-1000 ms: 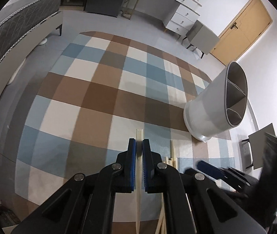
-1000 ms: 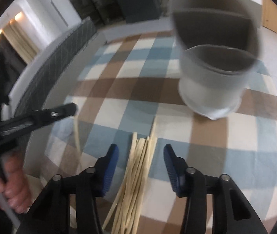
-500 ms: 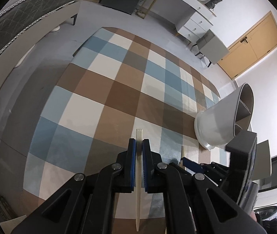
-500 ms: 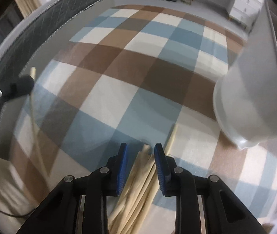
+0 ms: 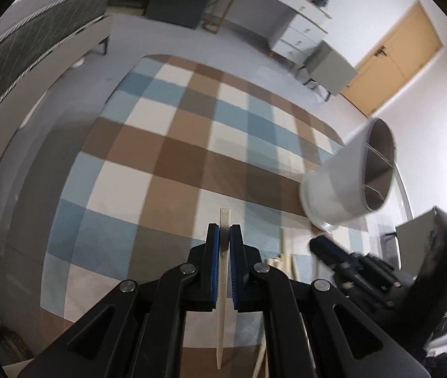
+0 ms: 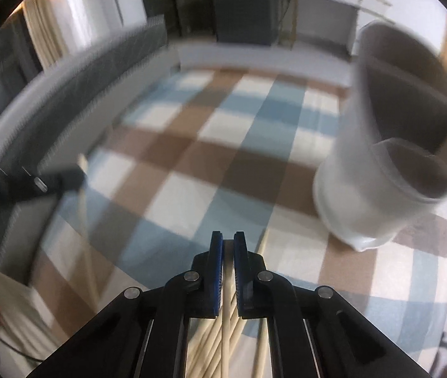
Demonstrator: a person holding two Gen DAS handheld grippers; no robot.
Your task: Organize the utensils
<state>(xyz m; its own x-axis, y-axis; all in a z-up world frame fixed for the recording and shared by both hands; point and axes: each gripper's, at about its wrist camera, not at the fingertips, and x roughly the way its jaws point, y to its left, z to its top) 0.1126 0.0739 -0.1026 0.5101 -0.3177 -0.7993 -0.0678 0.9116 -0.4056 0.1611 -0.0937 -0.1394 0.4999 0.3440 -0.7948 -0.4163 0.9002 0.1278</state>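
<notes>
Holding one chopstick (image 5: 223, 286) tight in the left gripper (image 5: 224, 239), blue pads (image 5: 213, 252) pressed on both sides, blunt end poking out past the tips. Squeezing another chopstick (image 6: 228, 286) in the right gripper (image 6: 229, 245), jaws nearly closed on it, above a pile of chopsticks (image 6: 220, 346) on the checked rug (image 6: 192, 173). Standing on the rug just past the pile, a white holder (image 6: 390, 163) with dividers inside. Sitting at the left edge of the right view, blurry, the left gripper with its stick.
</notes>
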